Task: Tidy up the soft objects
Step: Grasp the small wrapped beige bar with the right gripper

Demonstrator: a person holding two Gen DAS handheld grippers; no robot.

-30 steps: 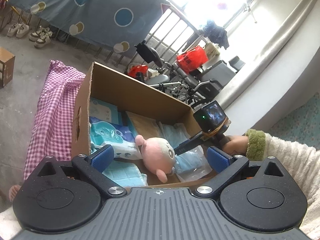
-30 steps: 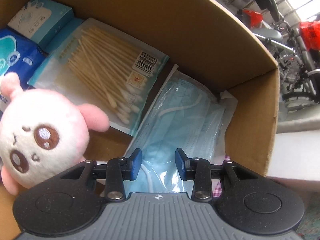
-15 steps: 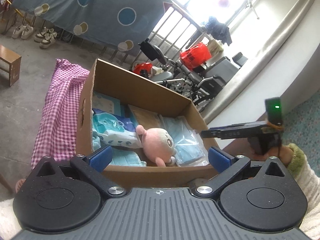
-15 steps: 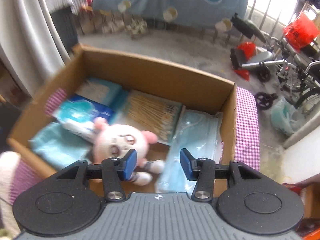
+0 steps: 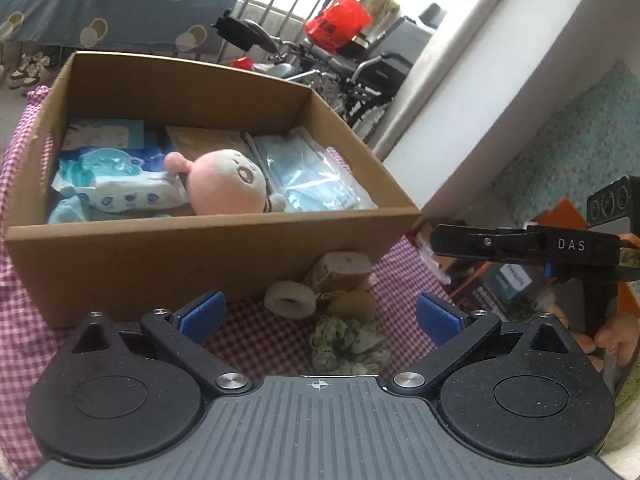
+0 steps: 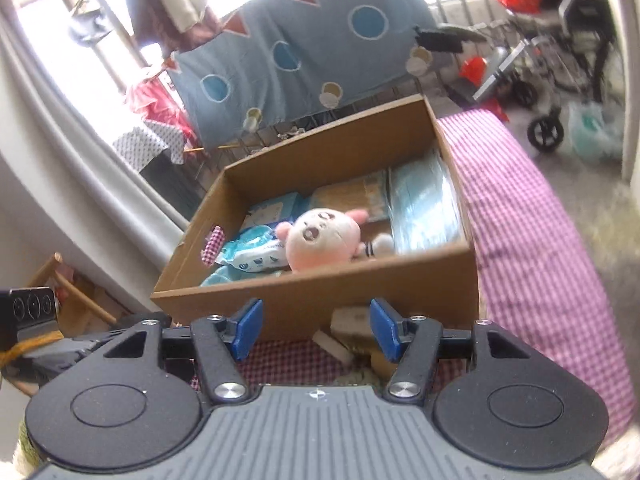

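Observation:
A pink plush toy lies in the cardboard box, between a pack of wipes and a bag of blue masks. In front of the box, on the pink checked cloth, lie a white roll, a beige block, a brown round piece and a green scrunchie. My left gripper hangs open over these small things and holds nothing. My right gripper is back from the box, its jaws opening with nothing between them.
The box also holds a pack of cotton swabs and a blue carton. The right gripper's arm reaches in from the right of the left wrist view. Boxes and books lie below it. Wheelchairs and a hanging blue sheet stand behind.
The right gripper has come up out of the box, drawn back and widened, leaving the plush toy inside. The left gripper has pulled back too, so the small things before the box now show.

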